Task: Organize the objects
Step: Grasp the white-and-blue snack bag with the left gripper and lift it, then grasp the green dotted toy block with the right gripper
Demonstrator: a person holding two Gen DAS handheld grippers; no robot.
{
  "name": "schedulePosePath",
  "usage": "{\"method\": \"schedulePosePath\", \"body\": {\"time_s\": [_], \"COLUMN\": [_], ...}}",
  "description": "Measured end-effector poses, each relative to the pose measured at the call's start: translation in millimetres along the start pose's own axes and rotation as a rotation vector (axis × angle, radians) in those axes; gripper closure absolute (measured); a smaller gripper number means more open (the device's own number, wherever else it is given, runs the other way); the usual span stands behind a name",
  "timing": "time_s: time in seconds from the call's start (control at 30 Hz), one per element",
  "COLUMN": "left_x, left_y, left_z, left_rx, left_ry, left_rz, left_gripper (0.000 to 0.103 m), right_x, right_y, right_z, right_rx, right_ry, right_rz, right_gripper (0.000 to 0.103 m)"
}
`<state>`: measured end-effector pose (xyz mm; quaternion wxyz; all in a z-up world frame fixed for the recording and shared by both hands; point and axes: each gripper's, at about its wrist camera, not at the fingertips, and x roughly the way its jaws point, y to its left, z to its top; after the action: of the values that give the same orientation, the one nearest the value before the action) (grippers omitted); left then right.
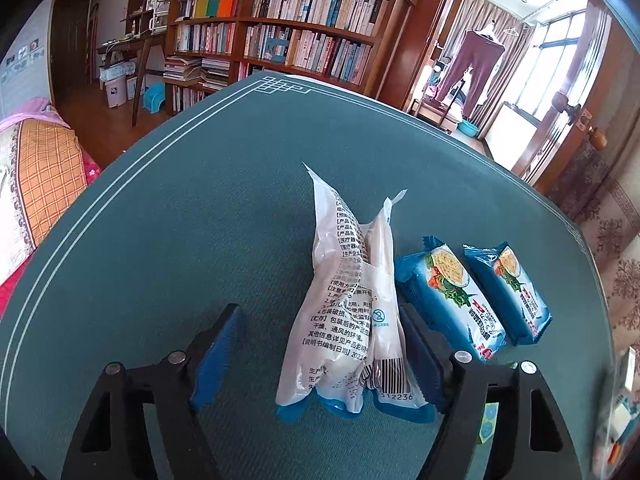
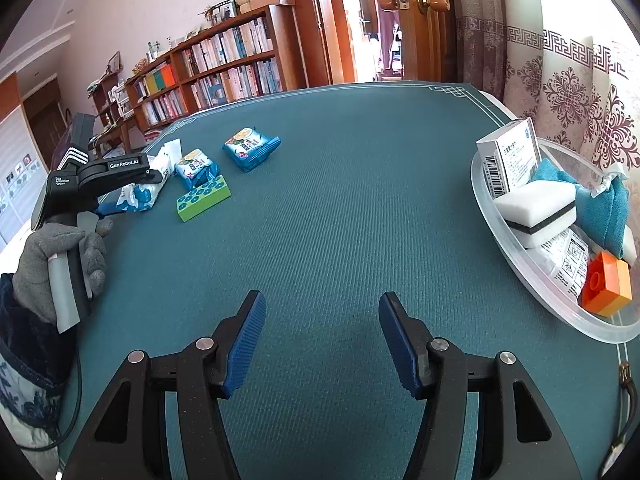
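Note:
My left gripper (image 1: 320, 344) is open, its blue pads on either side of a white plastic packet (image 1: 348, 320) with printed text, lying on the green table mat (image 1: 180, 220). The right pad touches the packet; the left pad stands apart. Two blue cracker packs (image 1: 448, 292) (image 1: 516, 284) lie just right of it. My right gripper (image 2: 322, 336) is open and empty over bare mat. In the right wrist view the left gripper (image 2: 108, 172) sits far left by the packet (image 2: 140, 194), a green brick (image 2: 204, 198) and the cracker packs (image 2: 250, 148).
A clear plastic tray (image 2: 516, 264) at the right table edge holds a white box (image 2: 508, 156), a sponge (image 2: 536, 212), a teal pouch (image 2: 600, 208) and an orange brick (image 2: 608, 288). A bookshelf (image 1: 288, 32) and a door stand beyond the table.

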<state>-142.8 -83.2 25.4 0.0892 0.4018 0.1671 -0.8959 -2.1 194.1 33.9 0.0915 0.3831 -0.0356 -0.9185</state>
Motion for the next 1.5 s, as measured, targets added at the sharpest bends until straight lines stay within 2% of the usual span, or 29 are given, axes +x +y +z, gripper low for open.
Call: {"method": "schedulePosePath", "body": {"time_s": [0.07, 0.1, 0.13, 0.47, 0.7, 0.87, 1.13, 1.5], "left_x": [1, 1, 1, -11, -26, -27, -26, -24], "left_y": [-1, -2, -3, -3, 0, 5, 9, 3], "left_z": [0, 0, 0, 1, 5, 5, 3, 0], "left_rx": [0.013, 0.02, 0.027, 0.036, 0.019, -0.01, -0.036, -0.025], "left_ry": [-0.003, -0.003, -0.002, -0.038, -0.083, -0.081, -0.073, -0.06], "left_rz": [-0.021, -0.035, -0.044, -0.06, -0.083, -0.091, -0.099, -0.107], "left_gripper": [0.039, 0.049, 0.05, 0.05, 0.05, 0.05, 0.05, 0.05], "right_x": [2, 3, 4, 27, 60, 88, 121, 129], "right_y": [2, 3, 5, 31, 64, 93, 117, 123], "right_z": [2, 3, 4, 23, 52, 69, 87, 84], "right_rx": [-0.001, 0.0, 0.002, -0.041, -0.108, -0.194, -0.251, -0.272], "right_ry": [0.006, 0.01, 0.015, 0.04, 0.064, 0.076, 0.09, 0.078], "right_rz": [0.004, 0.009, 0.015, 0.043, 0.121, 0.14, 0.141, 0.104], "right_gripper": [0.042, 0.042, 0.042, 0.042, 0.042, 0.036, 0.036, 0.036]}}
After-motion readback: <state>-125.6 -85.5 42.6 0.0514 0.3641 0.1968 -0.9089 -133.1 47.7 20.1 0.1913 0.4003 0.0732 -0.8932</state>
